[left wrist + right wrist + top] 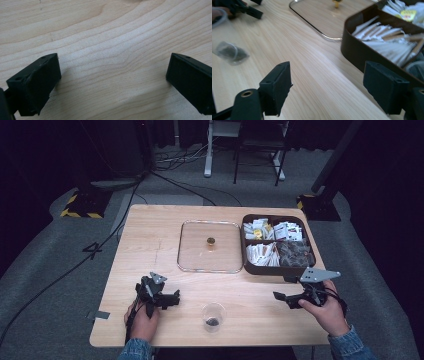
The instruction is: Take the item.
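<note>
On the wooden table [150, 240] a clear cup [213, 316] with a dark tea bag in it stands near the front edge. Left of the cup, my left gripper [175, 298] rests low, its jaws wide apart over bare wood [113, 75]. To the cup's right, my right gripper [282, 300] is open and holds nothing [329, 87]. It sits just in front of a brown compartment box [250, 262] full of sachets [357, 50]. A clear glass lid [195, 250] with a gold knob lies flat left of the box. The cup [229, 52] shows far left in the right gripper view.
A strip of grey tape [101, 315] sticks to the table's front left edge. Black cables [100, 245] run across the grey floor on the left. Chair and desk legs [207, 165] stand beyond the table.
</note>
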Tool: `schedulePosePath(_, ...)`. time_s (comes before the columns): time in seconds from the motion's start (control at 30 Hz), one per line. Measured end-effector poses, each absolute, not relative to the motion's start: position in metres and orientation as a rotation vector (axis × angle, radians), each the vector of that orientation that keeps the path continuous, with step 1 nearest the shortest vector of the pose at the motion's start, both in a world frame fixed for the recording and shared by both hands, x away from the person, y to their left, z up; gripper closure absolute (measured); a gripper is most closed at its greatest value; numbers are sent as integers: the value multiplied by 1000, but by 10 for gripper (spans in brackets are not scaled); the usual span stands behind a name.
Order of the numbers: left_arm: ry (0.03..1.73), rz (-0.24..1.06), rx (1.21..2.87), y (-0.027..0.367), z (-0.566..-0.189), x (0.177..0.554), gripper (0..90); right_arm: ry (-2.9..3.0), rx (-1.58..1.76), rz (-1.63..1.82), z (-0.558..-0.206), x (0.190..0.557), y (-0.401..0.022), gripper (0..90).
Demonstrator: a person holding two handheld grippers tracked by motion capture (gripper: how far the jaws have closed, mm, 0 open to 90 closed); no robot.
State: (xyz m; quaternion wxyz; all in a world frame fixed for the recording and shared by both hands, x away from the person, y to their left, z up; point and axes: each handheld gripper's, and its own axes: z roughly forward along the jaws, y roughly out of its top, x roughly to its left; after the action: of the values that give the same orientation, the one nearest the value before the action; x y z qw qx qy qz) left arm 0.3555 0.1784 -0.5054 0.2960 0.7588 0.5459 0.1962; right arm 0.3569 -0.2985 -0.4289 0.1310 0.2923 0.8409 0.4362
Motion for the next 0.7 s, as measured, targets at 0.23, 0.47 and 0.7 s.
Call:
schedulePosePath(0.23, 1449, 522, 2020, 179, -505, 357, 0, 2446, 922, 1207, -456, 364, -315, 220)
schedulePosePath(0.47, 1452, 518, 2018, 178, -505, 357, 0, 2433, 978, 1180, -477, 368, -326, 203)
schedulePosePath(0.7, 1437, 517, 2026, 179, -505, 359, 0, 2453, 987, 1139, -493, 367, -329, 195)
